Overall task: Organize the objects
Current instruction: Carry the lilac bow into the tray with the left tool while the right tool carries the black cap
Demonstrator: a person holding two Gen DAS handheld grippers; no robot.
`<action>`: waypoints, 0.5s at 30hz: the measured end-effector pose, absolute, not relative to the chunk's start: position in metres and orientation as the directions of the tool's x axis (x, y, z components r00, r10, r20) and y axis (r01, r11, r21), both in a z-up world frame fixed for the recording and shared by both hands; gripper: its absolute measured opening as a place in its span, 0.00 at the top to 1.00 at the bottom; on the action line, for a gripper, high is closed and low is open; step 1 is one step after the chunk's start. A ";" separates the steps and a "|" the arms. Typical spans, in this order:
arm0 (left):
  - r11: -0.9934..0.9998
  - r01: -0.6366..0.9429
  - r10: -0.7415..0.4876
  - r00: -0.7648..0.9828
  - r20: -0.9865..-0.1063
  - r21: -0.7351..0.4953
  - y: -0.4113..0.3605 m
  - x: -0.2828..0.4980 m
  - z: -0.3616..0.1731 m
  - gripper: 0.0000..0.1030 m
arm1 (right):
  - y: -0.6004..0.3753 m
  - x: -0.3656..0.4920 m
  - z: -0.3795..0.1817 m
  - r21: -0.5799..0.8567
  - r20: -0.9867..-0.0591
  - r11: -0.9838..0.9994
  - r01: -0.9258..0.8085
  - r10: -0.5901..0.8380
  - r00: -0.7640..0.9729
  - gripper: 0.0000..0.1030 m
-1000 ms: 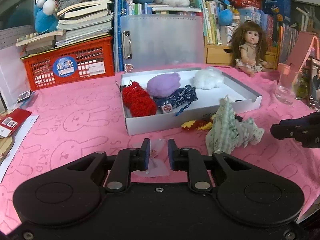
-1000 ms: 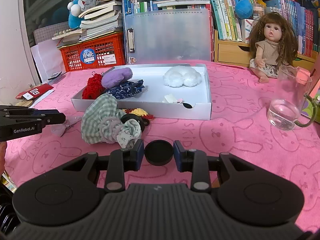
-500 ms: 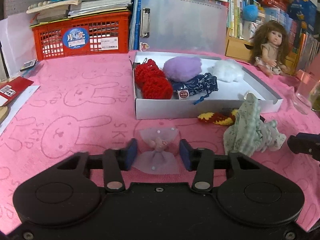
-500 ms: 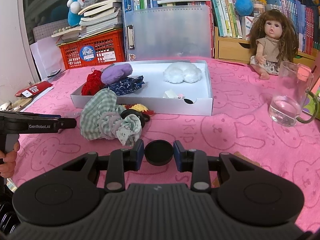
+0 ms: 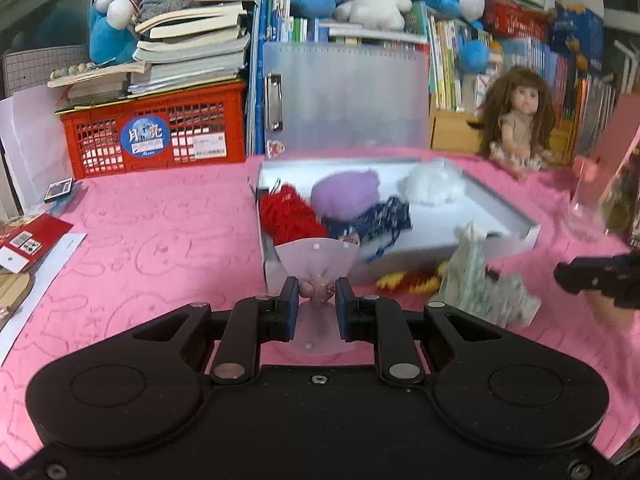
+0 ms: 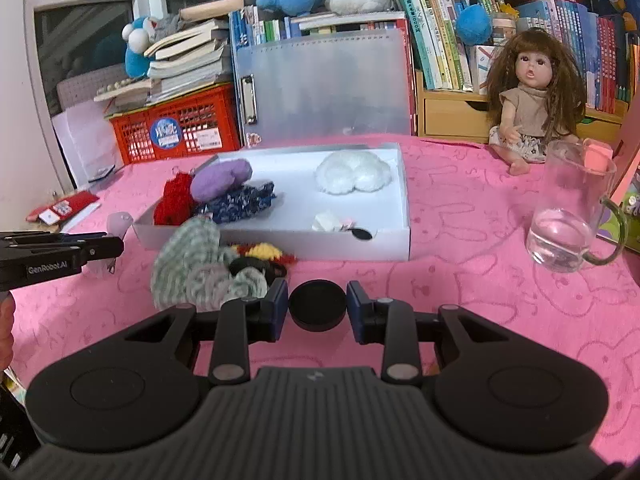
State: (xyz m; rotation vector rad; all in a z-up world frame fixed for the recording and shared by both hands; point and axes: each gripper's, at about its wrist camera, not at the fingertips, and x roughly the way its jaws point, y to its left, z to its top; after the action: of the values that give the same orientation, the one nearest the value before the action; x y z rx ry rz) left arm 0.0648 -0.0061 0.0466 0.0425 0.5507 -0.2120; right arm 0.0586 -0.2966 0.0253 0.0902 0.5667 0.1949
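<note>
A sheer pink bow (image 5: 316, 256) is raised off the pink cloth. My left gripper (image 5: 317, 300) is closing on its knot, and the pads press it from both sides. Just beyond stands the white box (image 5: 500, 216) holding a red woolly piece (image 5: 286, 212), a purple one (image 5: 348, 196), a blue patterned one (image 5: 380, 220) and a white fluffy one (image 5: 434, 184). My right gripper (image 6: 317, 304) is shut on a black round disc (image 6: 317, 312) low over the cloth. A green checked scrunchie (image 6: 192, 264) and a yellow-red piece (image 6: 264, 250) lie in front of the box (image 6: 340, 244).
A glass mug with water (image 6: 568, 232) stands at the right, a doll (image 6: 528, 108) sits behind it. A red crate (image 5: 156, 132) under books and a clear folder (image 5: 348, 96) line the back. Red cards (image 5: 28, 240) lie at the left edge.
The left gripper's jaws spread around the bow lying on the cloth, then shut on its knot and lifted it toward the box. The right gripper stayed put with the disc.
</note>
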 end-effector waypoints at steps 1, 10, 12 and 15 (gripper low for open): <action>0.977 0.210 -0.193 0.832 -0.520 -0.026 -0.006 0.067 0.051 0.82 | -0.298 0.061 0.028 0.150 -0.520 0.977 -0.154 0.211 0.828 0.64; 0.974 0.213 -0.224 0.831 -0.510 -0.082 -0.005 0.093 0.077 0.82 | -0.310 0.079 0.051 0.230 -0.489 0.966 -0.119 0.221 0.844 0.64; 0.971 0.217 -0.236 0.825 -0.514 -0.098 -0.006 0.101 0.081 0.82 | -0.311 0.085 0.055 0.228 -0.488 0.967 -0.115 0.216 0.845 0.64; 0.968 0.220 -0.251 0.815 -0.522 -0.121 -0.009 0.114 0.084 0.82 | -0.313 0.096 0.059 0.240 -0.493 0.965 -0.105 0.214 0.843 0.64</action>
State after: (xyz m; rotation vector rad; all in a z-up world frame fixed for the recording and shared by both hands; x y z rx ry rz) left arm 0.1138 -0.0095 0.0843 -0.0555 0.5646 -0.2515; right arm 0.0955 -0.3129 0.0595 0.2079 0.5424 0.1699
